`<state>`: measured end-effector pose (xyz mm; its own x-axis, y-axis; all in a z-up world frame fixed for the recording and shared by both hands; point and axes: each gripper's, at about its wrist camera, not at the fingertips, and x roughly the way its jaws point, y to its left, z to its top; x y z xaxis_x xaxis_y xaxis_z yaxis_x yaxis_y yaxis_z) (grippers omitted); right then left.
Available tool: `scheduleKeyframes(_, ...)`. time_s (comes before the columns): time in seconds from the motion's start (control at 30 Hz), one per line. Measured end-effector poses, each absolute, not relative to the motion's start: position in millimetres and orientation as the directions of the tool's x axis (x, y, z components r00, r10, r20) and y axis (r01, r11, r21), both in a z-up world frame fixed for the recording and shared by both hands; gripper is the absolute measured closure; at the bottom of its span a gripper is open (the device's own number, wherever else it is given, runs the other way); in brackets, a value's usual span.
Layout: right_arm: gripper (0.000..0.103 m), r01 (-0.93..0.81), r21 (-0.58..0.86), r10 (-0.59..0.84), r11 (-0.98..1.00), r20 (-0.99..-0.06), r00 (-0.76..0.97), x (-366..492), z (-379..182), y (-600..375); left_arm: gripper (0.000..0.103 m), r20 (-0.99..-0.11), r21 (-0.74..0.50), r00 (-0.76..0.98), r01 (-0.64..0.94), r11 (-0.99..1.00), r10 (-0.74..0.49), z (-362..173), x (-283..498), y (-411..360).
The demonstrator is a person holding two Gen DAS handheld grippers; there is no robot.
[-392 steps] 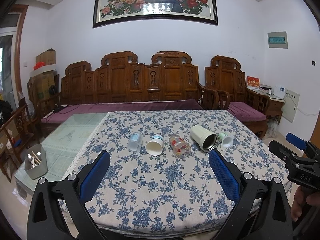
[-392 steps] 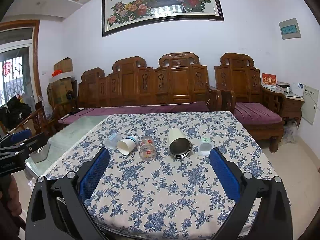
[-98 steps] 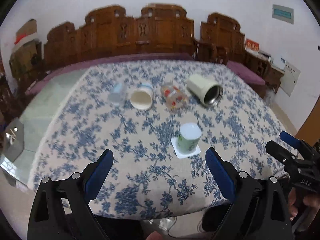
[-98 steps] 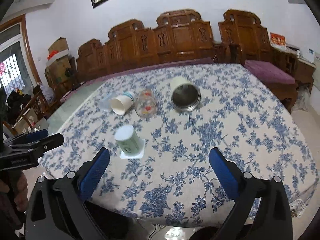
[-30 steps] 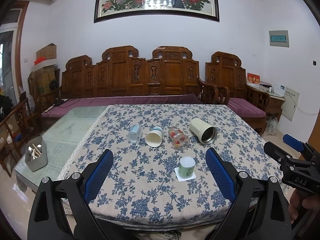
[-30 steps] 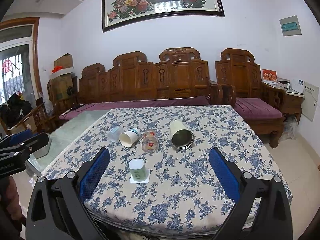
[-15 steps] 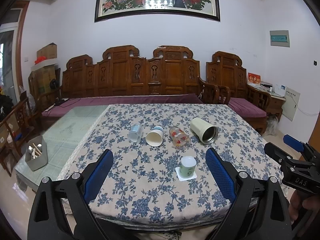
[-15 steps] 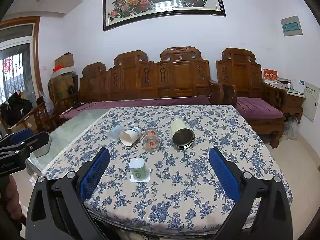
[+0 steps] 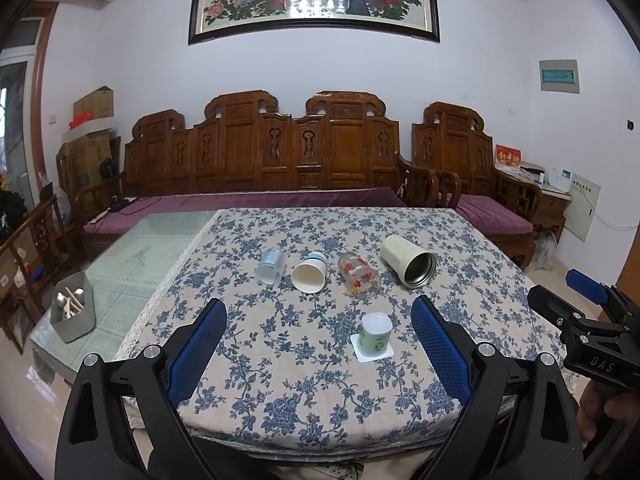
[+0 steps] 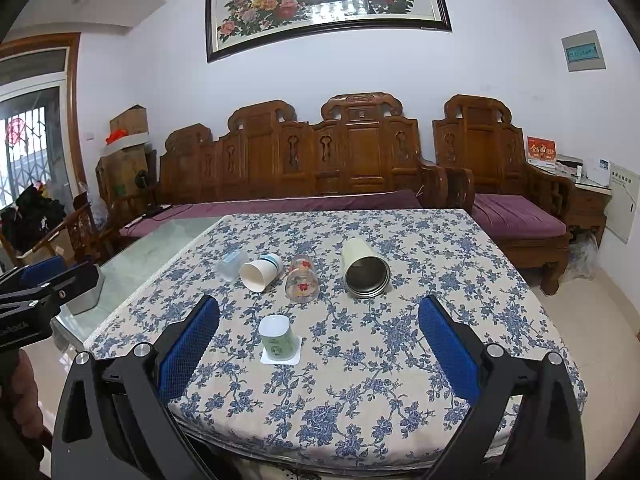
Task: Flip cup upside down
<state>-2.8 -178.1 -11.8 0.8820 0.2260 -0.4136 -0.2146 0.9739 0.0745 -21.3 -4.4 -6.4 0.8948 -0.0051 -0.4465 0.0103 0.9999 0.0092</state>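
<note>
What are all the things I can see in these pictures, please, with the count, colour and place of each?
green cup: 1, green with white base up, upside down on the coaster, nearest on the table
coaster: 1, white, under the green cup
cream tumbler: 1, cream with metal inside, on its side, right end of the row
glass: 1, clear with red flowers, on its side, left of the tumbler
paper cup: 1, white with blue band, on its side, left of the glass
plastic cup: 1, clear bluish, on its side, left end of the row
tablecloth: 1, blue floral, over the table
grey bin: 1, holds utensils, on the glass part at left
left gripper: open, blue pads
right gripper: open, blue pads
</note>
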Motion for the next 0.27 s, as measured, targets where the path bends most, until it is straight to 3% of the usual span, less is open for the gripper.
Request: scheduleKeyframes(0.27,0.003,-0.214,0.075,0.226,0.974,-0.414,0.882,-2.7,-11.8,-178.1,0.013,-0.448,0.009,0.894,0.009,1.0,-0.004,-8.0,-19.2,-6.4)
